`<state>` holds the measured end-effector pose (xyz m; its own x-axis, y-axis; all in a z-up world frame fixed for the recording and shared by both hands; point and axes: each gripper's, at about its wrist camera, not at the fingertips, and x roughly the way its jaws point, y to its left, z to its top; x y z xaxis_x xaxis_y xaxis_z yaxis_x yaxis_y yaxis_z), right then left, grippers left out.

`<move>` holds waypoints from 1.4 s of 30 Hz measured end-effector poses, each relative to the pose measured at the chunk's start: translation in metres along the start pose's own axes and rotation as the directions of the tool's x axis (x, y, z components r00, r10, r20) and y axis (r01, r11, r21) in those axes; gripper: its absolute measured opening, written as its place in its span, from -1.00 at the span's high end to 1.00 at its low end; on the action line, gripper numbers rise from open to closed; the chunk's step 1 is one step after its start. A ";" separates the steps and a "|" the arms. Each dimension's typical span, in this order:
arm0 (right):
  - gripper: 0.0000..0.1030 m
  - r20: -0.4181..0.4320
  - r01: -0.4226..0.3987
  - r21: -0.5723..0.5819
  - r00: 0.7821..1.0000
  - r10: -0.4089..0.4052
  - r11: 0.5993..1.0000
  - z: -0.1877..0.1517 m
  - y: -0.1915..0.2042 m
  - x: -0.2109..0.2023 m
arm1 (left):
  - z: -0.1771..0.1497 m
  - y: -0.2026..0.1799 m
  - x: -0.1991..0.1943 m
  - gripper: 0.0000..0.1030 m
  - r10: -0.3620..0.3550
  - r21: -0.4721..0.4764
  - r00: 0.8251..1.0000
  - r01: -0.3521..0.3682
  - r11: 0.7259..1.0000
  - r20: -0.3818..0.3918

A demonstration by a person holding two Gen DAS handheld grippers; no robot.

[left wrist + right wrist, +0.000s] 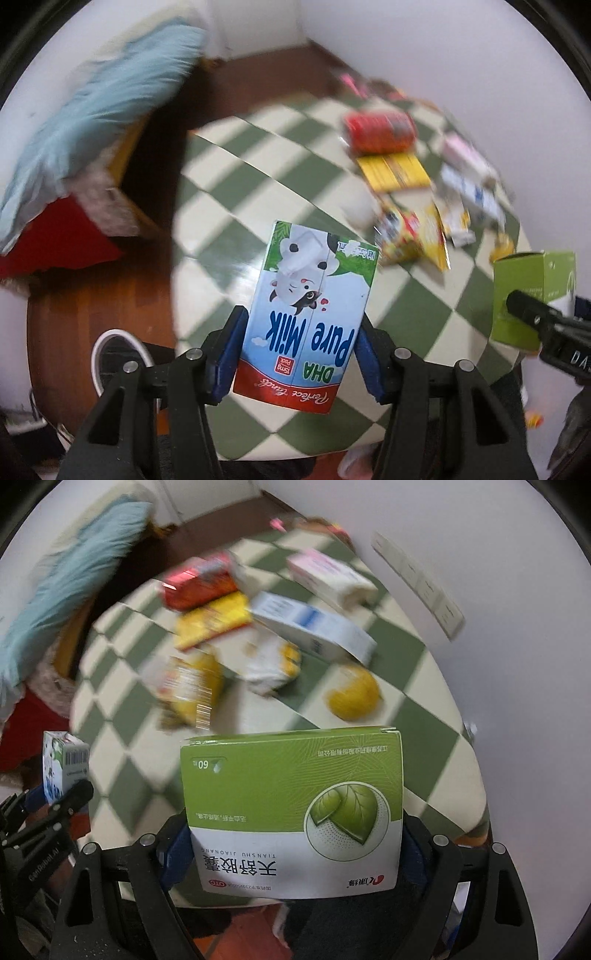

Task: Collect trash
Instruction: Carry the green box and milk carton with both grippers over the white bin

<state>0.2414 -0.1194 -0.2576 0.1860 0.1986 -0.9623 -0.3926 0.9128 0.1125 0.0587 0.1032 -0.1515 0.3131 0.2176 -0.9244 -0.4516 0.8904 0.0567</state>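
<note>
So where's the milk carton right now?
The milk carton is clamped between the left gripper's fingers, above the checkered table, left of the green medicine box.

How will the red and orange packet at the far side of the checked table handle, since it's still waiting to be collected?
The red and orange packet looks like shiny, puffy foil, so it would probably crumple and feel light. That glossy skin may slide between the pads. Lying flat against the yellow packet, it seems unlikely to roll, though blur hides detail.
</note>
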 end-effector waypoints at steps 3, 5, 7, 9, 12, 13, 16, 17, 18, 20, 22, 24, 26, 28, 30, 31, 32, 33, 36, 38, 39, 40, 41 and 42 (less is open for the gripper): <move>-0.75 0.071 -0.043 -0.042 0.996 0.046 0.998 0.005 0.034 -0.027 | 0.004 0.023 -0.013 -0.01 0.026 -0.068 0.997 -0.021 0.997 0.066; -0.75 0.112 -0.070 -0.074 0.991 0.078 0.995 0.010 0.057 -0.043 | 0.009 0.049 -0.026 -0.01 0.047 -0.116 0.993 -0.035 0.993 0.109; -0.75 0.147 -0.101 -0.113 0.982 0.118 0.988 0.014 0.086 -0.058 | 0.010 0.074 -0.033 -0.01 0.072 -0.162 0.987 -0.048 0.986 0.144; -0.75 0.169 -0.135 -0.158 0.972 0.161 0.978 0.014 0.120 -0.073 | 0.006 0.099 -0.043 -0.01 0.106 -0.201 0.981 -0.072 0.977 0.164; -0.75 0.173 -0.191 -0.227 0.957 0.232 0.955 0.012 0.172 -0.087 | -0.006 0.145 -0.055 -0.01 0.144 -0.269 0.974 -0.093 0.959 0.177; -0.74 0.171 -0.207 -0.254 0.952 0.255 0.945 0.010 0.191 -0.090 | -0.013 0.168 -0.057 -0.01 0.157 -0.299 0.972 -0.100 0.949 0.175; -0.74 0.127 -0.265 -0.321 0.939 0.318 0.910 -0.003 0.250 -0.088 | -0.035 0.225 -0.052 -0.01 0.172 -0.385 0.974 -0.104 0.917 0.145; -0.74 0.105 -0.278 -0.345 0.937 0.332 0.896 -0.010 0.272 -0.084 | -0.043 0.243 -0.049 -0.01 0.169 -0.416 0.977 -0.100 0.904 0.131; -0.74 0.084 -0.289 -0.366 0.936 0.341 0.884 -0.016 0.291 -0.079 | -0.054 0.266 -0.041 -0.01 0.161 -0.454 0.981 -0.094 0.886 0.110; -0.75 0.024 -0.315 -0.410 0.935 0.355 0.856 -0.032 0.334 -0.062 | -0.074 0.304 -0.028 -0.01 0.144 -0.519 0.987 -0.087 0.850 0.071; -0.74 -0.038 -0.336 -0.447 0.933 0.357 0.829 -0.048 0.368 -0.042 | -0.099 0.346 -0.003 -0.01 0.102 -0.593 0.995 -0.072 0.802 0.017; -0.74 -0.098 -0.343 -0.490 0.935 0.340 0.802 -0.068 0.409 -0.014 | -0.123 0.379 0.023 -0.01 0.060 -0.655 0.998 -0.063 0.753 -0.027; -0.74 -0.172 -0.362 -0.516 0.932 0.320 0.777 -0.090 0.445 0.018 | -0.143 0.402 0.049 -0.01 0.002 -0.699 0.998 -0.045 0.714 -0.061; -0.74 -0.235 -0.369 -0.539 0.929 0.286 0.757 -0.107 0.475 0.050 | -0.165 0.426 0.081 -0.01 -0.076 -0.746 0.994 -0.009 0.666 -0.079; -0.74 -0.292 -0.381 -0.556 0.922 0.256 0.738 -0.123 0.504 0.080 | -0.180 0.440 0.106 -0.01 -0.131 -0.781 0.986 0.002 0.625 -0.102; -0.74 -0.313 -0.378 -0.568 0.921 0.233 0.731 -0.130 0.517 0.097 | -0.188 0.449 0.121 -0.04 -0.170 -0.801 0.980 0.016 0.599 -0.107; -0.74 -0.328 -0.377 -0.576 0.919 0.218 0.725 -0.133 0.527 0.110 | -0.194 0.453 0.129 -0.04 -0.188 -0.814 0.976 0.018 0.581 -0.112; -0.74 -0.353 -0.382 -0.585 0.914 0.199 0.715 -0.139 0.540 0.124 | -0.199 0.458 0.136 -0.04 -0.198 -0.822 0.973 0.013 0.570 -0.121; -0.75 -0.387 -0.381 -0.617 0.909 0.157 0.689 -0.150 0.570 0.157 | -0.207 0.467 0.153 -0.32 -0.203 -0.827 0.969 -0.003 0.562 -0.142; -0.75 -0.396 -0.375 -0.633 0.908 0.133 0.677 -0.156 0.584 0.172 | -0.213 0.474 0.152 -0.81 -0.192 -0.838 0.971 -0.013 0.546 -0.140; -0.75 -0.411 -0.379 -0.638 0.904 0.120 0.671 -0.158 0.592 0.181 | -0.216 0.476 0.152 -0.95 -0.182 -0.839 0.972 -0.026 0.543 -0.148; -0.76 -0.430 -0.386 -0.638 0.896 0.107 0.666 -0.157 0.598 0.192 | -0.221 0.479 0.152 -0.95 -0.160 -0.837 0.973 -0.054 0.544 -0.167; -0.77 -0.452 -0.395 -0.635 0.887 0.096 0.664 -0.160 0.604 0.201 | -0.222 0.479 0.151 -0.95 -0.141 -0.834 0.974 -0.072 0.547 -0.177; -0.78 -0.468 -0.400 -0.633 0.880 0.084 0.662 -0.162 0.610 0.210 | -0.223 0.482 0.152 -0.95 -0.118 -0.831 0.975 -0.095 0.548 -0.189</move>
<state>-0.1052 0.4215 -0.4309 -0.2909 0.0843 -0.9530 -0.9049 0.2992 0.3027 -0.2978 0.4761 -0.3492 0.2007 0.0319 -0.9791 -0.9715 0.1354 -0.1947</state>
